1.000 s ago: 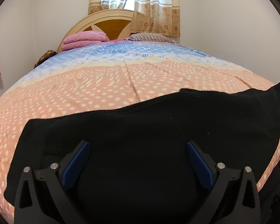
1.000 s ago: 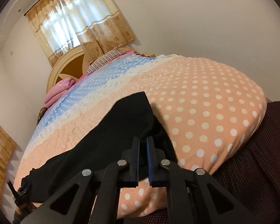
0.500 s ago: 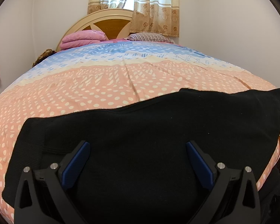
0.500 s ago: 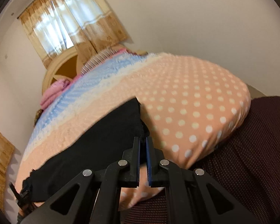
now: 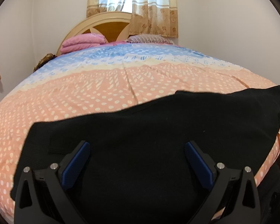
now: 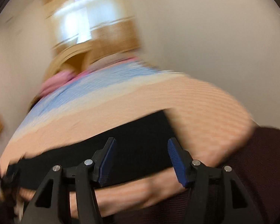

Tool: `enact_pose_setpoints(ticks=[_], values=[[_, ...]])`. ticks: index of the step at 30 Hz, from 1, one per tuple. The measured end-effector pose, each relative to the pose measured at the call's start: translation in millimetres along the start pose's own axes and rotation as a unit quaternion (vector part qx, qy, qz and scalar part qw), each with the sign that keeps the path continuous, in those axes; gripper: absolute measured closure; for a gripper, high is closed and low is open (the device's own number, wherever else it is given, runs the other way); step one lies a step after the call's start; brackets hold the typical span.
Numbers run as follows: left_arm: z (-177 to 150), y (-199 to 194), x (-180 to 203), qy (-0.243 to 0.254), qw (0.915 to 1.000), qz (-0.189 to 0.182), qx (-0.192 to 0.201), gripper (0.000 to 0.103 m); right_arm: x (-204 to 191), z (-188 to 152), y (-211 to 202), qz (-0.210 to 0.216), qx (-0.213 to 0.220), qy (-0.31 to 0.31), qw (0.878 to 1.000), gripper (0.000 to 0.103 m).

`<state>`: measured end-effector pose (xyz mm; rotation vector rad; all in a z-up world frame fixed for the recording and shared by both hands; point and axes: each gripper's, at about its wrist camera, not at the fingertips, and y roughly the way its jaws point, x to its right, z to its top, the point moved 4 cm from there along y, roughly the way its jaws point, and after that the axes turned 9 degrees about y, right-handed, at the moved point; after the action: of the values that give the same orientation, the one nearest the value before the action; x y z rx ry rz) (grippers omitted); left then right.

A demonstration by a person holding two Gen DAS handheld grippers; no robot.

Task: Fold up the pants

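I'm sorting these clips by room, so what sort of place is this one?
Most likely a home bedroom: a bed with a dotted pink-and-blue bedspread and arched wooden headboard, folded pink bedding at its head, and a curtained window behind. Black pants lie on the bed.

The pants (image 5: 140, 141) are matt black knitted cloth. The bed cover (image 5: 102, 89) is smooth printed cotton. Behind it, the headboard (image 5: 110, 24) is glossy wood. The left tongs (image 5: 136, 149) are matt plastic.
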<state>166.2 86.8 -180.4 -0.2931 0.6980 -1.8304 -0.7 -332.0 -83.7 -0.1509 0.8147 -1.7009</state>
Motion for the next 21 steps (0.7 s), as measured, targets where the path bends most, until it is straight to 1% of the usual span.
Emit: enact_pose_setpoints(ticks=[1,2,3,4,5,7,8,9,11,12,13,14,15,17,18,21], values=[[1.6,-3.4,-1.5,0.001,1.0,0.003,0.004,0.0,-22.1,-9.2,9.3,0.037,-0.024,-0.019,0.999,0.044],[2.7,-6.1,-3.5,0.001,1.0,0.006,0.006,0.0,-47.9,-21.5,20.0,0.078,-0.052,-0.041,0.995,0.044],[3.4,-7.5,-5.9,0.0,0.9999,0.007,0.008,0.0,-76.7,-37.1,31.1,0.115,-0.076,-0.07,0.988,0.044],[4.0,-8.7,-9.2,-0.003,0.9999,0.009,0.009,0.0,-102.8,-53.6,41.7,0.135,-0.099,-0.103,0.98,0.044],[3.4,-9.1,-12.3,-0.006,0.9999,0.013,0.008,0.0,-122.0,-67.9,49.8,0.144,-0.115,-0.134,0.974,0.044],[1.3,-8.9,-19.4,-0.017,0.9997,0.016,0.007,0.0,-152.8,-89.8,64.3,0.147,-0.129,-0.193,0.962,0.044],[-0.1,-8.5,-22.5,-0.023,0.9996,0.015,0.006,0.0,-159.4,-96.1,69.3,0.143,-0.131,-0.206,0.959,0.044],[-1.8,-7.6,-24.7,-0.028,0.9995,0.015,0.005,0.0,-166.2,-101.5,79.4,0.13,-0.134,-0.218,0.958,0.044],[-5.7,-5.2,-27.0,-0.034,0.9993,0.014,0.002,0.0,-165.6,-101.6,98.9,0.099,-0.133,-0.22,0.961,0.044],[-7.2,-3.6,-27.5,-0.036,0.9993,0.012,-0.001,0.0,-162.5,-104.0,107.0,0.095,-0.154,-0.213,0.96,0.044],[-8.7,-3.6,-26.9,-0.035,0.9993,0.011,-0.002,0.0,-157.6,-112.3,115.8,0.105,-0.209,-0.198,0.952,0.044],[-9.8,-3.9,-26.4,-0.034,0.9994,0.011,-0.002,0.0,-156.0,-115.1,117.4,0.111,-0.228,-0.193,0.948,0.044],[-10.0,-4.2,-26.2,-0.032,0.9994,0.012,-0.002,0.0,-153.7,-116.8,112.7,0.123,-0.231,-0.194,0.946,0.044],[-9.7,-4.9,-27.0,-0.034,0.9994,0.011,0.0,0.0,-150.2,-117.4,106.7,0.147,-0.256,-0.178,0.939,0.044],[-9.4,-5.1,-28.1,-0.036,0.9993,0.011,0.001,0.0,-148.0,-116.2,101.8,0.16,-0.261,-0.166,0.937,0.044],[-7.9,-6.6,-29.2,-0.04,0.9991,0.012,0.003,0.0,-147.9,-105.2,92.0,0.149,-0.213,-0.166,0.951,0.044]])
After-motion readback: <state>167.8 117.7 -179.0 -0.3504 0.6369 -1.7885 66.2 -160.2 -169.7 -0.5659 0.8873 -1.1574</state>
